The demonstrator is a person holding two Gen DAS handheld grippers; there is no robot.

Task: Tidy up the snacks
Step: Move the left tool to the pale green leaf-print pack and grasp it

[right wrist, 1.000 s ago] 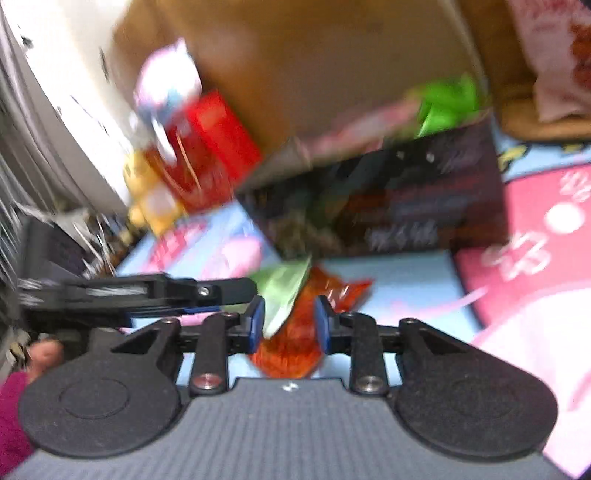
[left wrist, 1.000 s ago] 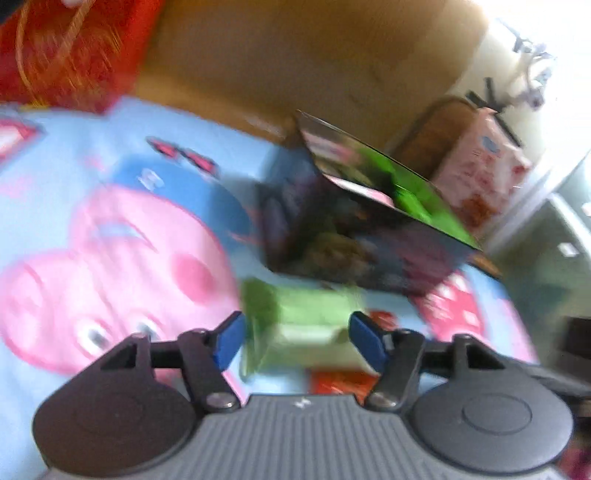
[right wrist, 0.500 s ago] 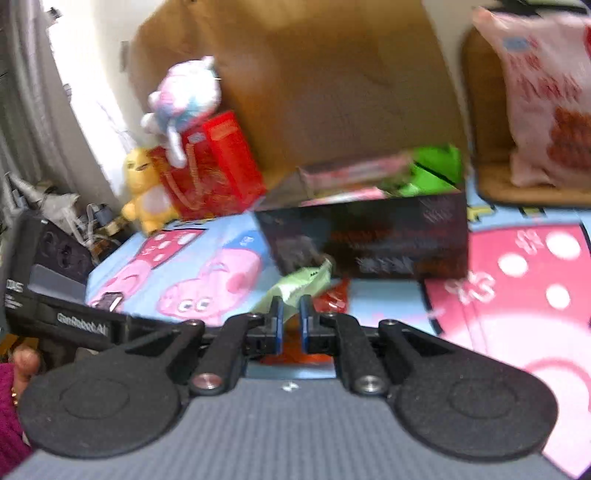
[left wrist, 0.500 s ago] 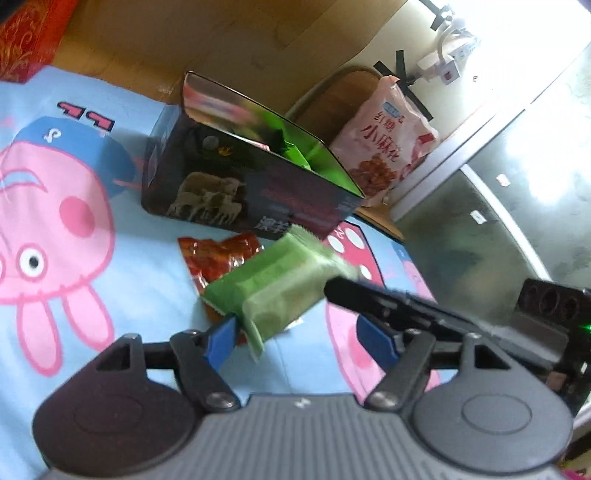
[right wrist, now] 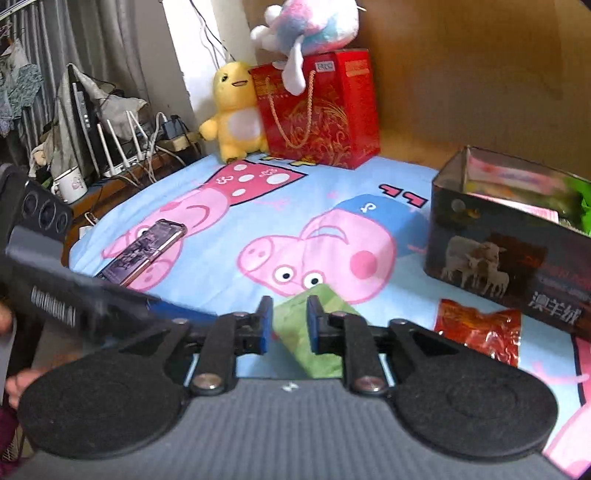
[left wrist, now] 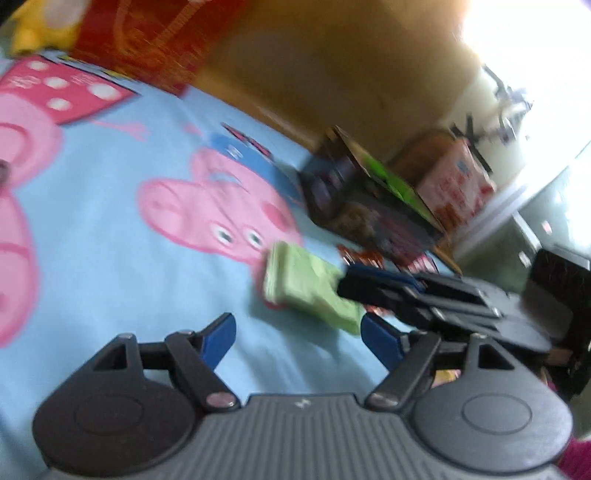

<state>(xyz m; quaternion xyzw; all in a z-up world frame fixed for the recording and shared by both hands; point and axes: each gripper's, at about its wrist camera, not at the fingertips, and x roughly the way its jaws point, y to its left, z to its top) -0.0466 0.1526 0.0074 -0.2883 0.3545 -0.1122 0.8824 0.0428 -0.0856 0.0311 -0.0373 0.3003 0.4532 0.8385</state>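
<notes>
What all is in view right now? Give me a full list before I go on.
green snack packet: 1, green, on the blanket between the right fingers, not pressed
red snack packet: 1, red-orange, flat on the blanket in front of the box
dark box: 1, black with a sheep picture, open top, packets inside, right side
blanket: 1, light blue with pink cartoon pigs
red gift bag: 1, red and gold, at the back
yellow plush: 1, beside the bag
pastel plush: 1, on top of the bag
phone: 1, dark, on the blanket, left
mug: 1, white, far left
left gripper: jaws opening, nothing between
right gripper: jaws opening
</notes>
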